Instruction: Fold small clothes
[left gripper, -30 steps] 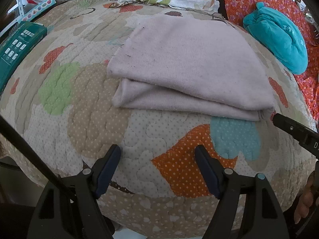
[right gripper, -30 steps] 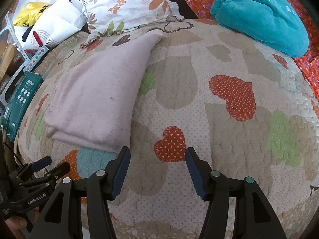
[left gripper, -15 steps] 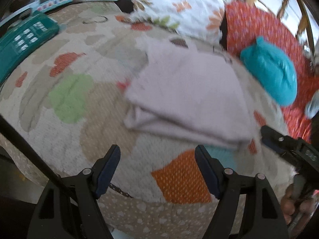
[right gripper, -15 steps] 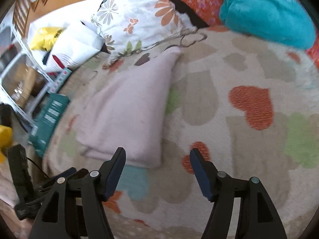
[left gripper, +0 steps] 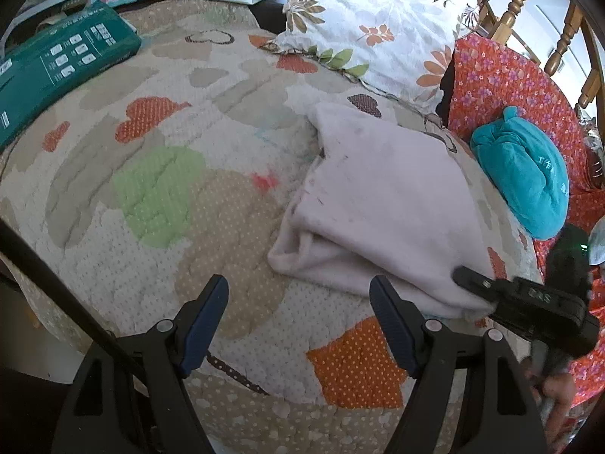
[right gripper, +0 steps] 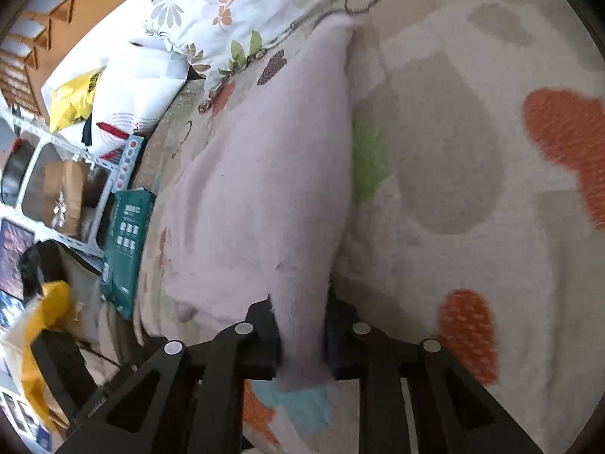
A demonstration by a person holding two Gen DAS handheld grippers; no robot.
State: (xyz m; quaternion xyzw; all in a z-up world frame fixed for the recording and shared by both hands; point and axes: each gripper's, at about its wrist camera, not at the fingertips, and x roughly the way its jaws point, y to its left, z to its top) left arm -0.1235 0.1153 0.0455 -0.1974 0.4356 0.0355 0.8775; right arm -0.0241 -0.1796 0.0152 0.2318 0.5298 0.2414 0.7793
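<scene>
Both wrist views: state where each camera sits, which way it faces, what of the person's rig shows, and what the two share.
Left wrist: on the left gripper, angled down across the quilt toward the pale pink garment; its own fingers stand open and empty, with the right gripper at the garment's corner.
Right wrist: on the right gripper, looking along the garment, jaws just closed on its near corner.
Shared: garment, quilt, floral pillow, green box.

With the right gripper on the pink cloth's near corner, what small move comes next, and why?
Probably bring the open left gripper to the cloth's other near corner. The right gripper's jaws have just closed on one corner; the left holds nothing and hangs short of the cloth.
</scene>
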